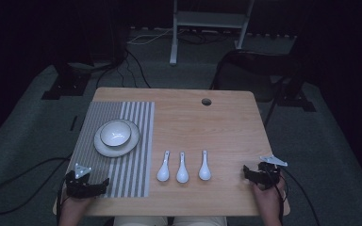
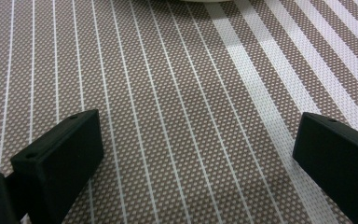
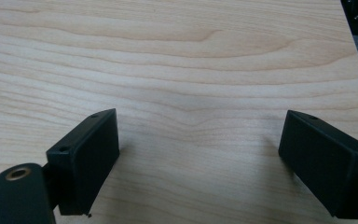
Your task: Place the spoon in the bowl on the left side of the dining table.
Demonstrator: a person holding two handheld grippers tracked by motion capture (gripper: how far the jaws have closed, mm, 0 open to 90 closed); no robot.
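The left gripper (image 1: pixel 86 184) and right gripper (image 1: pixel 259 175) were black, each topped by a grey three-cornered plate with pale dots at its corners. Their jaws were blocky black slabs with small screw holes; a brass-ringed hole sat at seven o'clock in the right gripper view. Dark cables trailed behind. The person wore beige trousers.

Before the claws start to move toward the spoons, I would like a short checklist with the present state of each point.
1. Left claw open, nothing between its jaws: ok.
2. Right claw open, nothing between its jaws: ok.
3. Three spoons lie apart in a row on the bare table, bowls toward the person: ok.
4. Bowl sits on the plate, on the striped mat: ok.
5. Path from the right claw to the nearest spoon free of things: ok.
6. Bowl contents: cannot tell.
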